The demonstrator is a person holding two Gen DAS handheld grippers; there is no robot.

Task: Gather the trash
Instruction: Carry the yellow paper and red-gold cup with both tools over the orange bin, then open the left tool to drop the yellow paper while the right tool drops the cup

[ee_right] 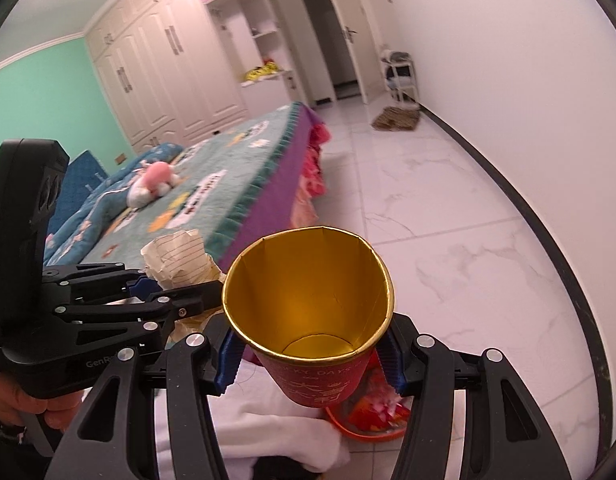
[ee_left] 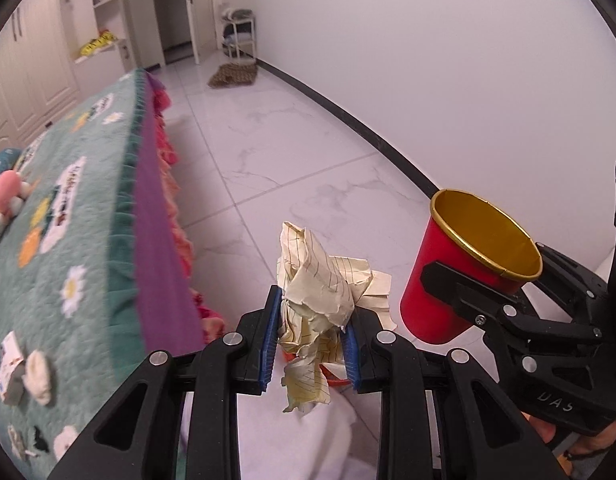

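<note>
— Currently held, item one?
— Left gripper [ee_left: 310, 336]: jaws clenched on a crumpled paper [ee_left: 322, 292], cream with ruled lines, torn at the edges. It sticks up above the blue pads [ee_left: 270, 340] and hangs below them too.

— Item two?
— Right gripper [ee_right: 310, 354]: jaws clamped on a red paper cup [ee_right: 314, 320], gold inside, upright and tilted slightly, printed lettering on its side. The cup looks empty. From the left wrist view it sits just to the right of the paper, apart from it.

— Below the grippers?
— Orange bin [ee_right: 364, 426], partly hidden behind the cup, with red and pink scraps inside. White cloth [ee_right: 284, 432] beside it. White marble-pattern floor [ee_left: 292, 152].

— Surroundings?
— Bed [ee_left: 80, 216] at left with a teal flowered blanket, purple side panel, pink frill. Pink plush toy [ee_right: 154, 182] on the bed. Small box [ee_left: 8, 368] near the bed's edge. White wardrobe [ee_right: 156, 64], open door [ee_right: 348, 32], brown mat [ee_left: 233, 75] on the floor, small rack [ee_left: 238, 32] by the wall.
</note>
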